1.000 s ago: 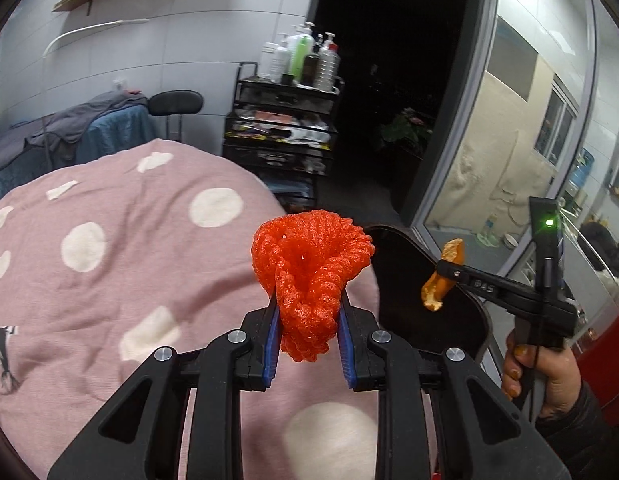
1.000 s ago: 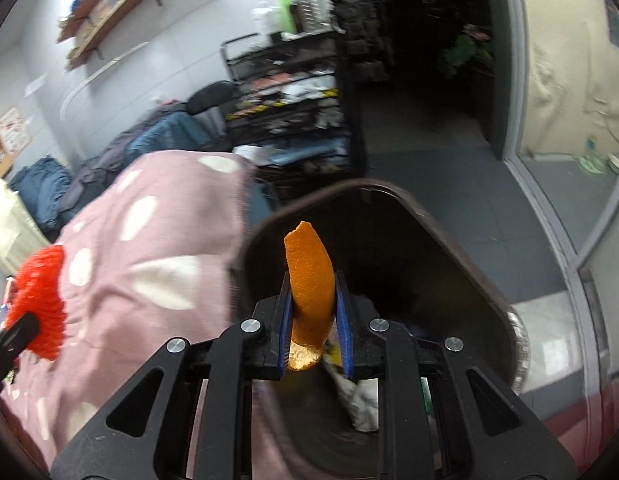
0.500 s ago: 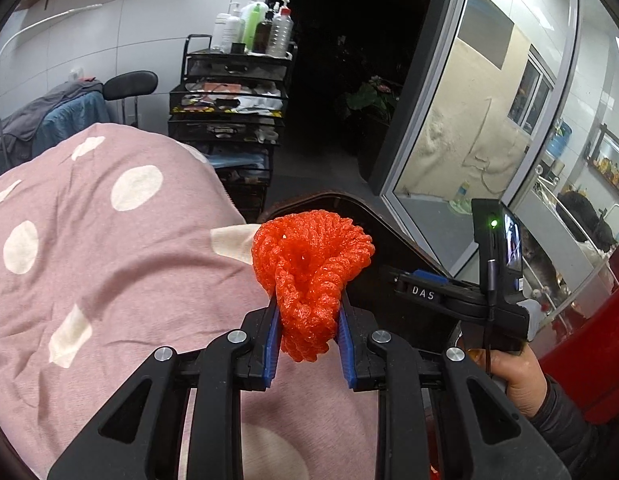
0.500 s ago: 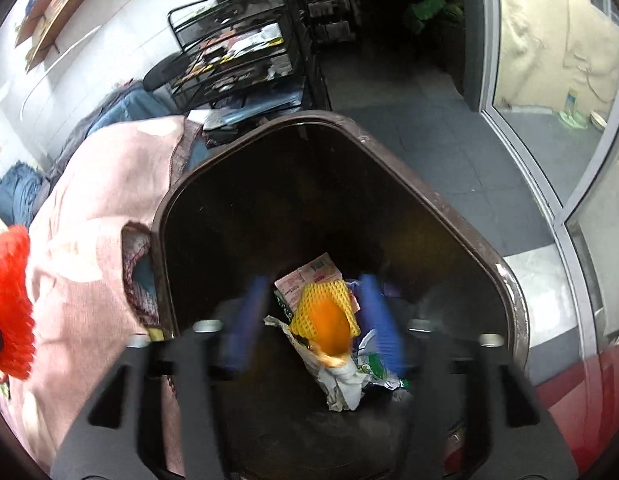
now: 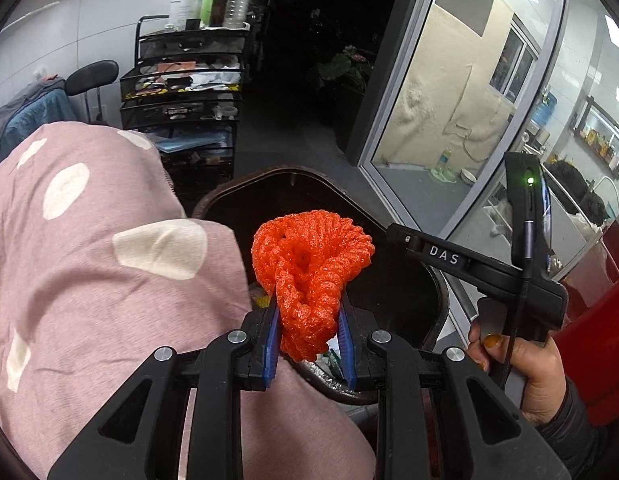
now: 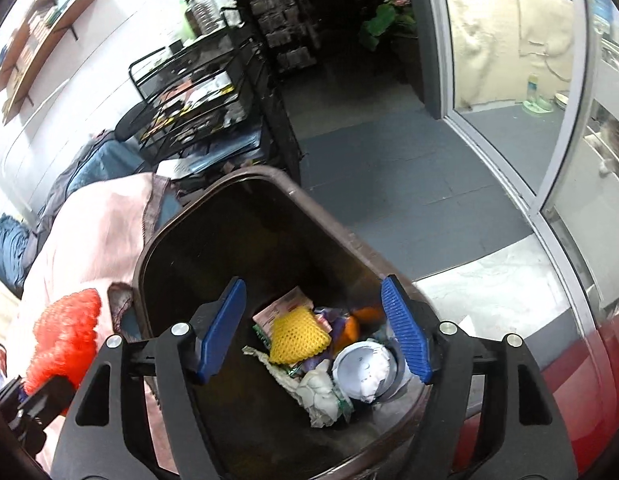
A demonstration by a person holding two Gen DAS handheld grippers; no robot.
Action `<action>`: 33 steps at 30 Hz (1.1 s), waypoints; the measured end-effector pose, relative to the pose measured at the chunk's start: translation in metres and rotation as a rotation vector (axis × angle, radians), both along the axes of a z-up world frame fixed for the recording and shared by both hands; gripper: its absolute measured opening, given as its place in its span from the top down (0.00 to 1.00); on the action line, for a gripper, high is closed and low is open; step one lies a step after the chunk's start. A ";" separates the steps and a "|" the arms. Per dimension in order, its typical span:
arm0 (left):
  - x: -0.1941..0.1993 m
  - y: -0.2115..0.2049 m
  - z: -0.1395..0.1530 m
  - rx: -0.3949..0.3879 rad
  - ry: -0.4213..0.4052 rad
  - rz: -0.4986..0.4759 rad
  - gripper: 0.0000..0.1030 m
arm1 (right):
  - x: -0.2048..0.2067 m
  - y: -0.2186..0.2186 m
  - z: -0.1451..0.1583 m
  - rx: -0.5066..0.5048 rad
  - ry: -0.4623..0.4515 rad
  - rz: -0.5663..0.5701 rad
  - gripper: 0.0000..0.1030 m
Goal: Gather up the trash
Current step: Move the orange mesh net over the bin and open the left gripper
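One orange foam net (image 5: 309,276), knobbly mesh rolled into a ruffled cup, is pinched betw. the blue ribbed pads of the left tongs (image 5: 309,340), held over the near edge of the trash bin (image 5: 429,300) and the pink spotted blanket (image 5: 89,260) just beside it. Bin: one, dark brown plastic, rounded-rectangle rim (image 6: 269,176). Inside, at the bottom: one yellow foam net (image 6: 299,334), flat mesh square; orange peel (image 6: 357,322), at least 2 bits; one white round lid or cup (image 6: 363,368); crumpled white tissue (image 6: 319,396); a printed wrapper (image 6: 285,304). Right tongs (image 6: 313,332) hang above the bin mouth, jaws have just been opening, now spread wide w/ nothing betw. them. In the left view a hand (image 5: 525,376) grips the right tool's black handle. Behind: one black wire-mesh rack (image 5: 185,100), approx. 5 plastic bottles (image 5: 213,0) on top.
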State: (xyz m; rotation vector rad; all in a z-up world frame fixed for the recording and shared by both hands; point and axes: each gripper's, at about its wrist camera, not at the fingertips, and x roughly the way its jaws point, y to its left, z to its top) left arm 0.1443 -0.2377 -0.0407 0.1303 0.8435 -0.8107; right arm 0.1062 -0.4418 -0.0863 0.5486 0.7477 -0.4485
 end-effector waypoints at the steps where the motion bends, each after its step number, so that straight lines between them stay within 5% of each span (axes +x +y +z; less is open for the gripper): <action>1: 0.001 -0.003 -0.001 0.004 0.002 -0.003 0.76 | -0.001 -0.001 0.000 0.001 -0.001 -0.005 0.30; 15: 0.004 -0.033 -0.017 0.063 0.028 -0.046 0.75 | -0.010 -0.016 0.005 0.000 -0.015 -0.058 0.26; 18: 0.006 -0.039 -0.018 0.075 0.024 -0.060 0.65 | -0.011 -0.018 0.004 0.001 -0.013 -0.066 0.25; 23: 0.001 -0.045 -0.017 0.086 -0.024 -0.047 0.23 | -0.013 -0.021 0.004 -0.001 -0.014 -0.075 0.24; 33: -0.007 -0.021 0.003 0.026 -0.112 0.009 0.09 | -0.018 -0.018 0.006 0.001 -0.060 -0.077 0.22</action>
